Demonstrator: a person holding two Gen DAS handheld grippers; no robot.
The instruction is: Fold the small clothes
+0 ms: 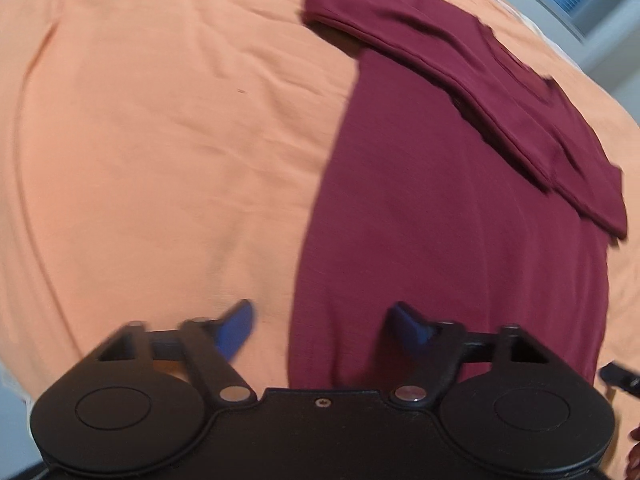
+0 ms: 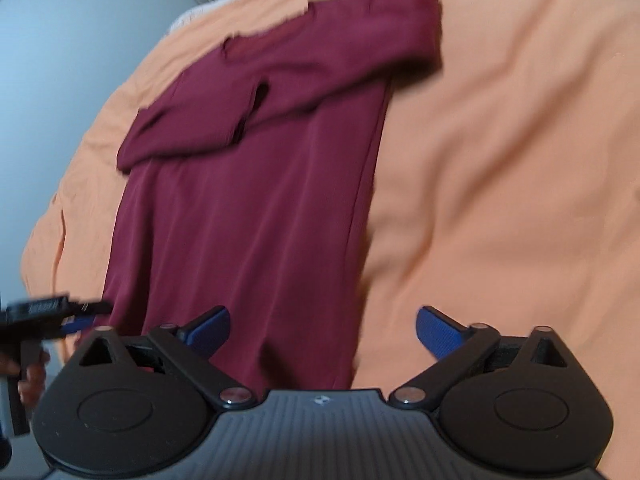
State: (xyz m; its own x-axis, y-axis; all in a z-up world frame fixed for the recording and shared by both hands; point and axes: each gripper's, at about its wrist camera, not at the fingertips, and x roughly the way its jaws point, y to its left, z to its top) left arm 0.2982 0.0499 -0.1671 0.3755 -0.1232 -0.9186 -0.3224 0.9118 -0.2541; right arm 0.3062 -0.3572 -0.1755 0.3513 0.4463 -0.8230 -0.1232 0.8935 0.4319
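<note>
Left tongs [image 1: 320, 326]: blue pads spread wide, nothing between them. We've got them straddling the left long edge of the maroon shirt [image 1: 440, 220] near its hem end: one pad over the orange bedsheet [image 1: 160, 160], the other over the cloth. Likely lined up so a close would pinch that edge, but we can't tell if the pads touch the fabric.

Shirt itself lies flat on the sheet as a long narrow strip, running away from us. Sleeves [image 1: 460, 68] are folded across the chest at the far end, overlapping each other, so the width is already taken in. That's why it reads as a clean rectangle, ready for a lengthwise fold.

Right tongs [image 2: 322, 330]: also wide apart and empty. They straddle the right long edge of the shirt [image 2: 248, 220], inner pad over maroon, outer pad over the sheet [image 2: 520, 160]. Mirrors the left side.

Our read: both sets staged at the two near corners so the hem can go up and over toward the collar together, keeping the fold square. Both views are motion-blurred, so contact height is uncertain.
</note>
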